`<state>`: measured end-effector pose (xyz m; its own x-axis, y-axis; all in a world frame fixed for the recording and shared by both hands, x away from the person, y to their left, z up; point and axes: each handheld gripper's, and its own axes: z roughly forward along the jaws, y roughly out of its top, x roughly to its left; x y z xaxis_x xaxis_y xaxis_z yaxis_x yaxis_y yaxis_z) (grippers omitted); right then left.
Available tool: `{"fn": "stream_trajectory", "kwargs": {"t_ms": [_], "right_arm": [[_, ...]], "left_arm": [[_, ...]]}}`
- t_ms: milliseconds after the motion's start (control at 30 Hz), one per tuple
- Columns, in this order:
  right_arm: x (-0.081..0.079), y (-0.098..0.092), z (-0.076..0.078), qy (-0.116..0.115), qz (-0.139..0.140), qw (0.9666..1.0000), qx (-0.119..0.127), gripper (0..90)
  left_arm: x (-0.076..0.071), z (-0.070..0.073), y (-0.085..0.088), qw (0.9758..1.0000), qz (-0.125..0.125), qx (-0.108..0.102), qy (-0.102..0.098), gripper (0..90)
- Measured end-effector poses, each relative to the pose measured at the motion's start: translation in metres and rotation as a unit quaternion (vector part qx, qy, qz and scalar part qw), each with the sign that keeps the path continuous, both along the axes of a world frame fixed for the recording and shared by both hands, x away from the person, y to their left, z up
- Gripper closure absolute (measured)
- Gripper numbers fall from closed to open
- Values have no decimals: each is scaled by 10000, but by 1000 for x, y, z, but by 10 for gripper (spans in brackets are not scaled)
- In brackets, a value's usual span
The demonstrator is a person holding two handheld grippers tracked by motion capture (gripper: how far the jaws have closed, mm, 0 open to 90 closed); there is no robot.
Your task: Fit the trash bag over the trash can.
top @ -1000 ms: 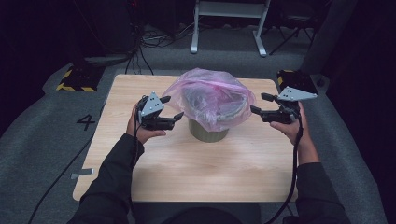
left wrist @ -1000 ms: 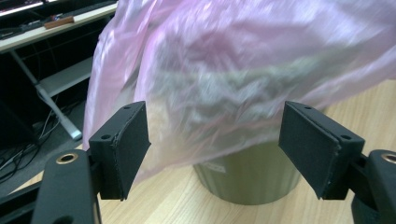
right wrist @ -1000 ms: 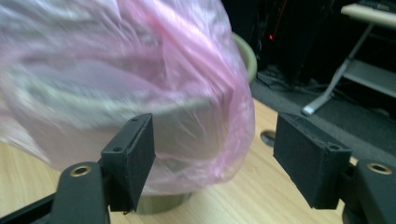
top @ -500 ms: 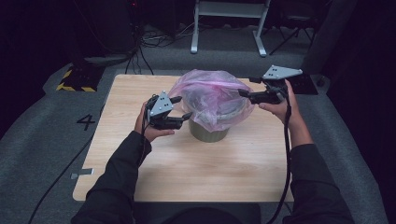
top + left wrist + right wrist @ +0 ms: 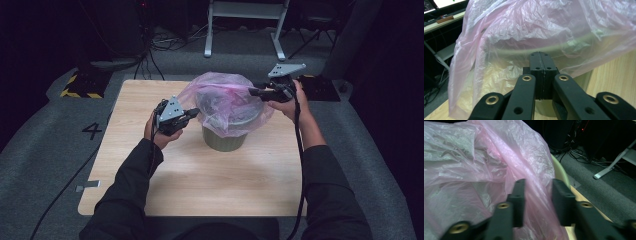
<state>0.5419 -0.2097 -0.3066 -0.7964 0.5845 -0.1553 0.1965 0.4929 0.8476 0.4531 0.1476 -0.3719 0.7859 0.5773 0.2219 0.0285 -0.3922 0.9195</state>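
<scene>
An olive bin [image 5: 226, 137] is stood upright near the middle of the table [image 5: 150, 175], its long axis vertical and its mouth upward, draped in a pink bag [image 5: 225, 100]. The left gripper [image 5: 192, 113] is seen with fingers clenched at the bag's side; whether film is pinched cannot be told. The right gripper [image 5: 254, 91] is held at the rim, its fingers [image 5: 519, 195] just narrowed with film between, not pressed.

Light wood table [image 5: 150, 175] on grey carpet, with just an olive bin [image 5: 225, 142] wearing a pink bag [image 5: 225, 102] near the middle.

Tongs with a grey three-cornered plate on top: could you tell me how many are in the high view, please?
2: the left tongs at the pink bag's near-left side, the right tongs at its far-right edge.
</scene>
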Motion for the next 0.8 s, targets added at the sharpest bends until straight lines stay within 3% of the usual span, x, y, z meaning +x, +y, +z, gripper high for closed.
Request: {"fn": "stream_trajectory", "kwargs": {"t_ms": [133, 333, 433, 467, 500, 533, 633, 733, 800], "right_arm": [[3, -2, -2, -16, -120, 9999, 16, 856], [8, -13, 0, 53, -510, 9978, 412, 887], [13, -21, -2, 224, -811, 9945, 620, 896], [13, -20, -3, 263, -839, 9943, 610, 897], [12, -20, -4, 290, -819, 9945, 592, 897], [12, -19, -5, 280, -775, 9949, 575, 897], [8, -15, -5, 283, -710, 9957, 515, 897], [3, -11, -3, 246, -610, 9968, 463, 897], [0, -8, -2, 218, -556, 9975, 389, 894]], "left_arm": [[2, -3, 3, 9999, -26, 64, 95, 900], [3, -10, 8, 9992, -138, 285, 246, 900], [2, -11, 10, 9997, -22, 142, 208, 900], [1, -10, 13, 9999, -2, -99, 112, 900], [0, -9, 14, 9999, 29, -155, 70, 827], [-1, -9, 13, 9998, 88, -180, 85, 649], [-6, -9, 9, 9998, 168, -98, 53, 369], [-13, -9, 6, 9994, 296, -136, -137, 234], [-16, -7, 6, 9985, 432, -197, -271, 210]]}}
